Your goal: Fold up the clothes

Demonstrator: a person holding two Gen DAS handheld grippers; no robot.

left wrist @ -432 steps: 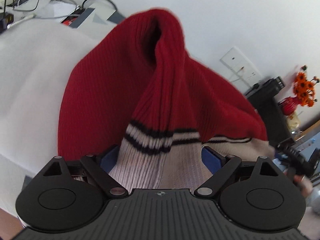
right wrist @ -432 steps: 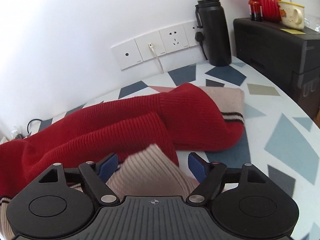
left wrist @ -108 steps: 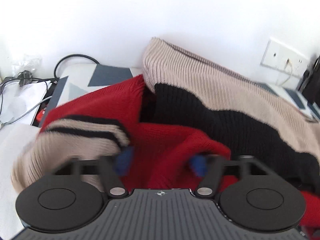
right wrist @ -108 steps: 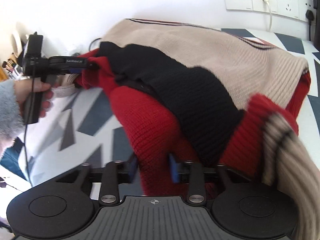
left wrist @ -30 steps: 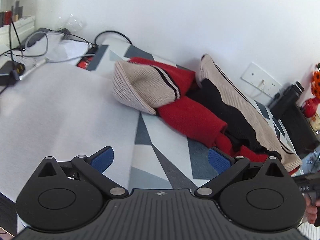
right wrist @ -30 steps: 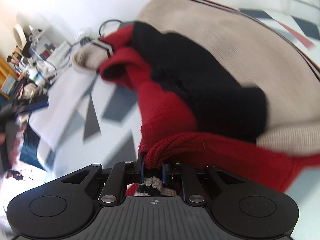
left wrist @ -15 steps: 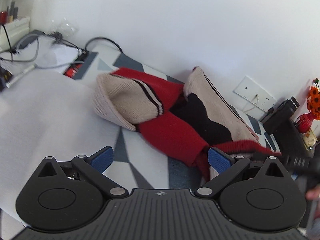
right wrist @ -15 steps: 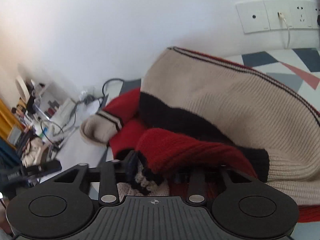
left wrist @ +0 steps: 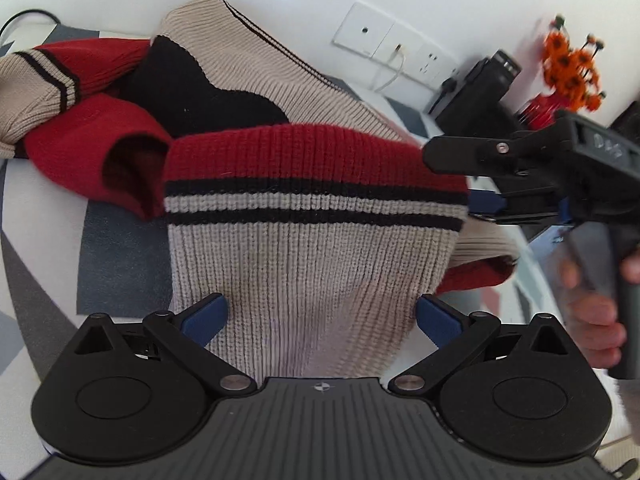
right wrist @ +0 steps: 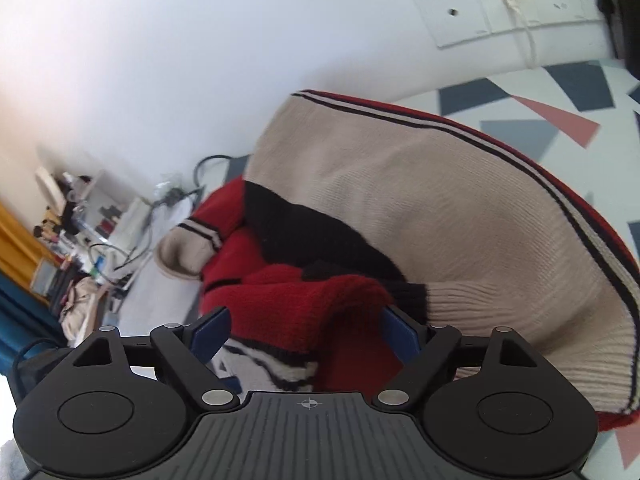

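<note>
Right gripper point(right wrist: 306, 332) opening, sweater point(right wrist: 460, 240) sleeve between jaws; left gripper point(left wrist: 320, 316) wide, astride cuff.

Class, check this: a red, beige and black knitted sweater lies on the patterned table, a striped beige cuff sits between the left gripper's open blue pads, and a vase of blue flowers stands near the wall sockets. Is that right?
Not quite. The flowers are orange, as the left wrist view shows. The rest stands: the sweater lies on the patterned table, and the striped cuff sits between the left gripper's open pads.
</note>
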